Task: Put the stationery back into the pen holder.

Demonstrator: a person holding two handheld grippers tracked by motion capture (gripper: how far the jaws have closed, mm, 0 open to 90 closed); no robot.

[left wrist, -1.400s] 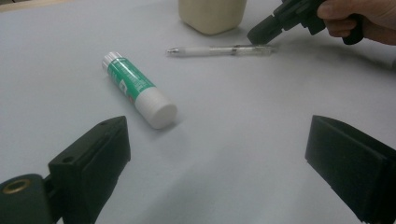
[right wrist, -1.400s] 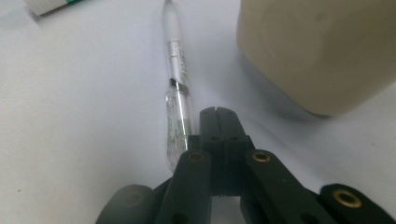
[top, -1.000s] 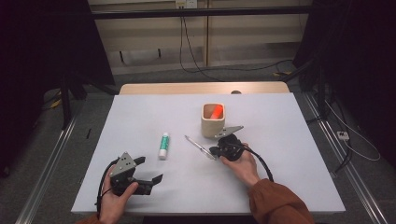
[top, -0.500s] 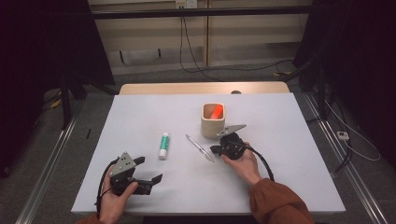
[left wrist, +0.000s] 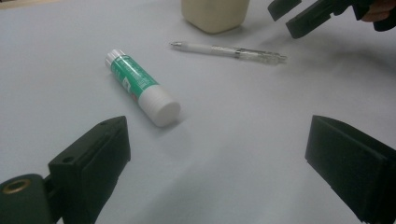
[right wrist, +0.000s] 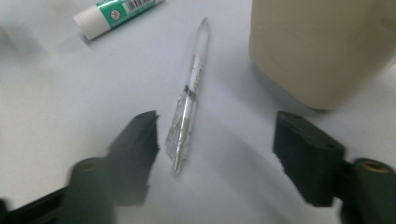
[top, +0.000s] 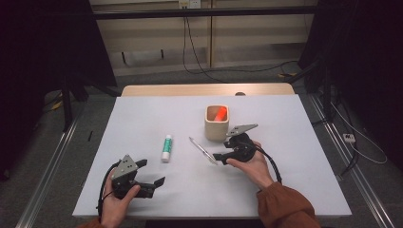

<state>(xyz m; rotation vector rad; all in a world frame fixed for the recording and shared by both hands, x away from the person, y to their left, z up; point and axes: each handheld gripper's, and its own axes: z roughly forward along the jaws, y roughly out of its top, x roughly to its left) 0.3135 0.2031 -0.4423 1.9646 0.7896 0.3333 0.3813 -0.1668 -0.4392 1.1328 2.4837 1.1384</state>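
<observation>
The right gripper (top: 219,156) rests low on the counter (top: 304,156) just in front of the cup, toward the right half of the counter, and its jaws have just been opening. They now stand wide apart, with the near end of the pen (right wrist: 189,100) lying on the counter between them; in the right gripper view neither pad presses on it, the left jaw standing just beside the clip end and the right jaw well off to the other side.

The pen is clear and white. It lies flat near the middle of the counter, slanting from the gripper toward the far left, its tip pointing away. The beige cup (top: 217,122) stands upright just to the right of the pen's far half, closer to the far edge, with something orange inside it.

A glue stick (top: 166,147) with a green label lies on its side left of the pen, apart from it.

The left gripper (top: 153,174) sits near the front left corner, held in the person's left hand (top: 116,204). Its jaws are spread wide with nothing between them, and they point across the counter toward the glue stick and the pen.
</observation>
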